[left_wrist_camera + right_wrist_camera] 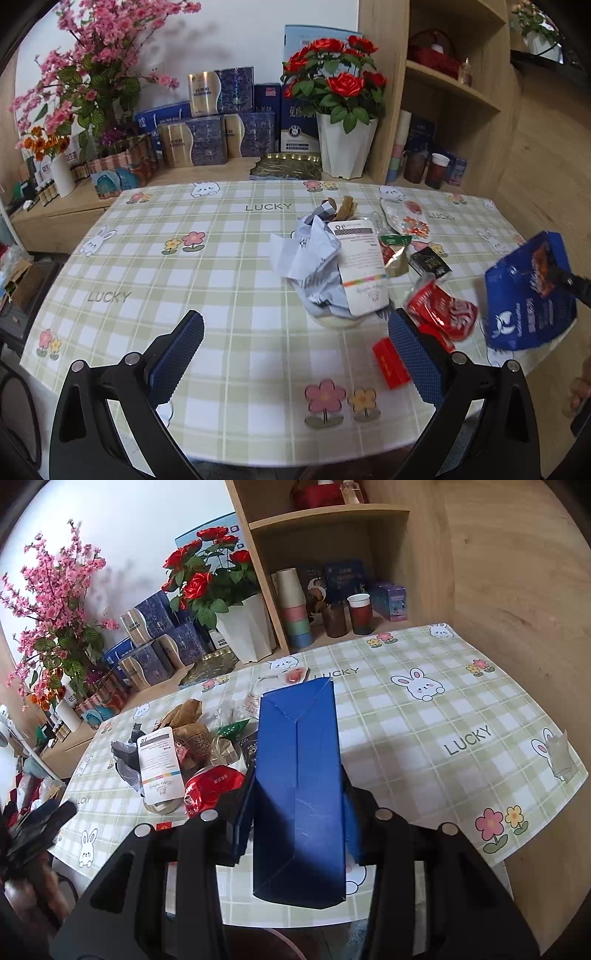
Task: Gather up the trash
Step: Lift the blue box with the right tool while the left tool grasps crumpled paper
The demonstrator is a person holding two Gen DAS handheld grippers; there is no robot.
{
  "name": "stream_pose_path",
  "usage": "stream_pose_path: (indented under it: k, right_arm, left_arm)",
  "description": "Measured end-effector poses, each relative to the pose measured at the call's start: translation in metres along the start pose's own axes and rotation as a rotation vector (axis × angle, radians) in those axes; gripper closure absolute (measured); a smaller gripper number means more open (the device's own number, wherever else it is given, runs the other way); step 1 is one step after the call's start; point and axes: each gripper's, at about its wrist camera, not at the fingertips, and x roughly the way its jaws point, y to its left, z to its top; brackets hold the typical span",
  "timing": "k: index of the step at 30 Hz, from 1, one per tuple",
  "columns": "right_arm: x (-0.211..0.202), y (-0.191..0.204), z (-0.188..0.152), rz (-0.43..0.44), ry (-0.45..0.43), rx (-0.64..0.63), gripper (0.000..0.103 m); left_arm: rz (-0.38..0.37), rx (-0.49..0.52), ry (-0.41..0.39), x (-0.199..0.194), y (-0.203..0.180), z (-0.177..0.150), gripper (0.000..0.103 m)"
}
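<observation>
My right tongs (297, 812) grip the blue bag (299, 794); left tongs (295, 354) gape wide, empty. The wrapper pile (332, 266) remains on the surface (147, 266), so collecting has barely begun.

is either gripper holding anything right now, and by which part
The right gripper holds the blue bag, its pads clamping the bag's two opposite sides near the folded bottom. The left gripper is open and holds nothing.

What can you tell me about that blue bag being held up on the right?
The blue bag looks like glossy paper or foil with a folded, creased bottom and white and orange print on its face. The right hand-held gripper clamps it between its pads, lifted above the checked tablecloth, beside the trash pile.
</observation>
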Motion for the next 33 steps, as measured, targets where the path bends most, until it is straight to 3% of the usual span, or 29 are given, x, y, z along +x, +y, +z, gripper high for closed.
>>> stream_pose_path:
  k: [3,7,10,14,16,17,22,28,33]
  right_arm:
    - [0.0,0.0,-0.002,0.006,-0.011,-0.002,0.06]
    - [0.0,-0.003,-0.001,0.015,-0.023,0.016,0.06]
    - [0.0,-0.003,-0.001,0.015,-0.026,0.002,0.06]
    - [0.001,-0.002,-0.002,0.018,-0.031,-0.007,0.06]
    - [0.001,-0.003,-0.002,0.017,-0.031,0.004,0.06]
    - [0.0,-0.006,-0.002,0.018,-0.034,0.023,0.06]
    - [-0.001,-0.013,-0.006,0.025,-0.049,0.053,0.06]
    - [-0.001,-0.016,-0.005,0.025,-0.04,0.087,0.06]
    - [-0.013,-0.026,-0.007,0.065,-0.042,0.155,0.06]
  left_arm:
    - [-0.063,-0.071,0.054,0.033,0.007,0.019,0.006]
    - [-0.094,-0.183,0.118,0.069,0.018,0.035,0.028]
    - [-0.129,-0.282,0.132,0.093,0.025,0.045,0.031]
    - [-0.113,-0.251,0.127,0.115,0.016,0.052,0.032]
    - [-0.152,-0.265,0.208,0.132,0.018,0.049,0.074]
    - [-0.149,-0.28,0.232,0.134,0.022,0.047,0.077]
    - [-0.12,-0.206,0.162,0.115,0.025,0.055,0.08]
    - [-0.066,-0.13,0.015,0.068,0.025,0.082,0.081]
    - [-0.103,-0.182,-0.01,0.032,0.031,0.089,0.081]
